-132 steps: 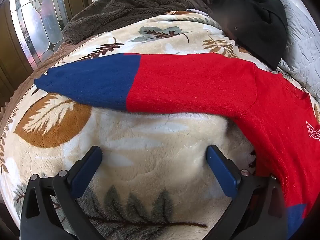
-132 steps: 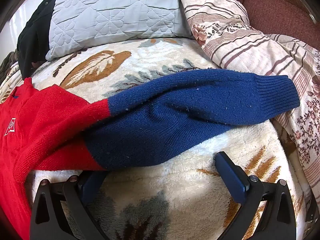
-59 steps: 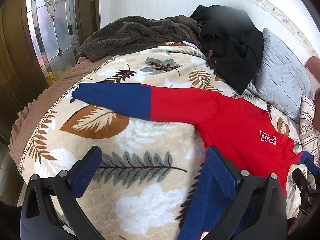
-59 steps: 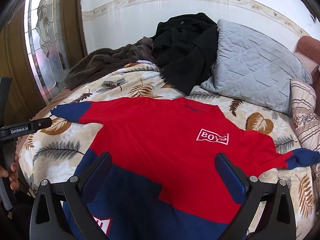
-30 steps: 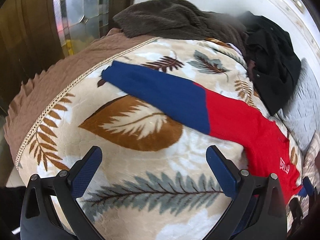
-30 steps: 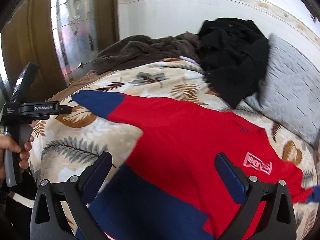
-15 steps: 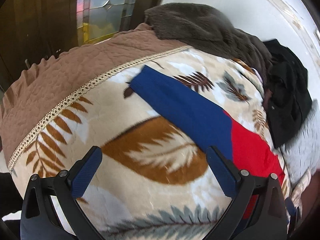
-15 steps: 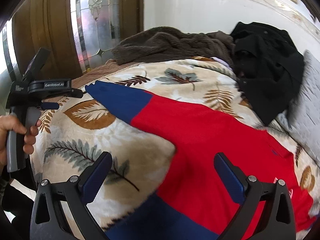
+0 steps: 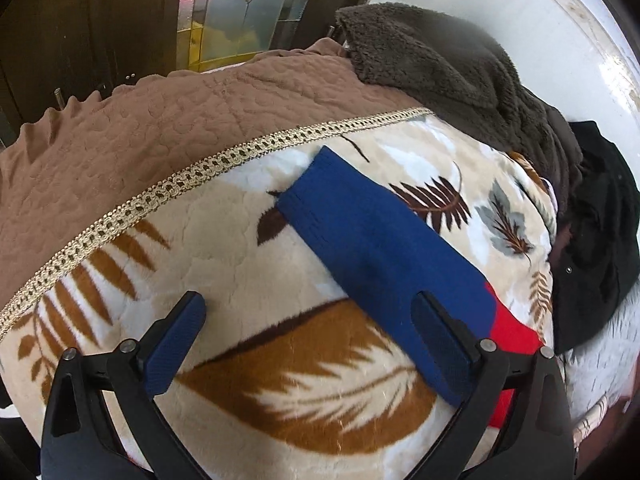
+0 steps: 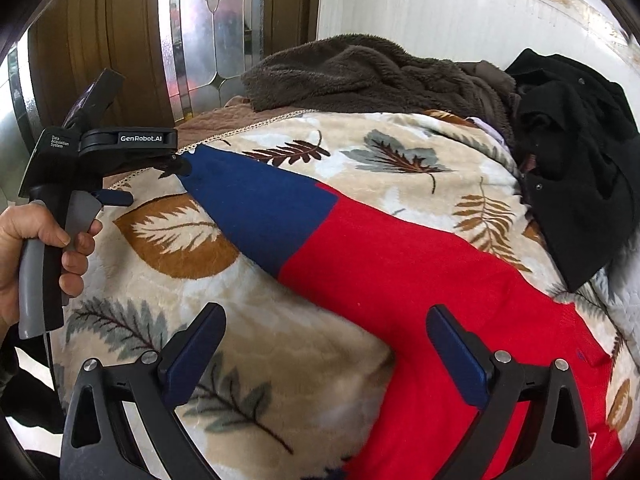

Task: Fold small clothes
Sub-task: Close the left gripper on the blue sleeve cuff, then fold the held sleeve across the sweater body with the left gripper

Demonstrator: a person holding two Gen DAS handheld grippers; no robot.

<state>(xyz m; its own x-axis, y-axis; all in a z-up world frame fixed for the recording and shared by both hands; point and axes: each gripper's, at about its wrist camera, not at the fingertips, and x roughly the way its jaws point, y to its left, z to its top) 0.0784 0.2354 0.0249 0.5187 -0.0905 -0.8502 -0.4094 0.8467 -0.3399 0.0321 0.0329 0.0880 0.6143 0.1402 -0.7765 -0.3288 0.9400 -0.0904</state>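
In the left wrist view, the left gripper (image 9: 308, 328) is released, its two blue-padded fingers wide apart and holding nothing. The blue sleeve (image 9: 380, 248) of the sweater lies ahead of it and toward its right finger. The long axis of the sleeve runs diagonally, from the ribbed cuff (image 9: 308, 184) far ahead, down to the right, where it passes under or just behind the right fingertip and turns red. So the cuff is straight in front of the tool, and the tool would need to go forward and a little right to take it. The sleeve rests flat on a cream leaf-print blanket (image 9: 240, 280). Beyond the gold trim there is a brown quilted cover (image 9: 160, 128), and further a dark fleece heap (image 9: 440, 64) and a black garment (image 9: 600, 240).

In the right wrist view, the right gripper (image 10: 326, 344) is also released and empty. The red body of the sweater (image 10: 420, 280) lies ahead and to its right, passing behind the right finger. The sleeve stretches away to the far left, and its cuff (image 10: 200, 164) nearly meets the tip of the left gripper (image 10: 176, 166), held by the person's hand (image 10: 36, 248). I judge the left hand is clearly nearer to the cuff. Behind the bed stand a white wall and a wooden door with patterned glass.
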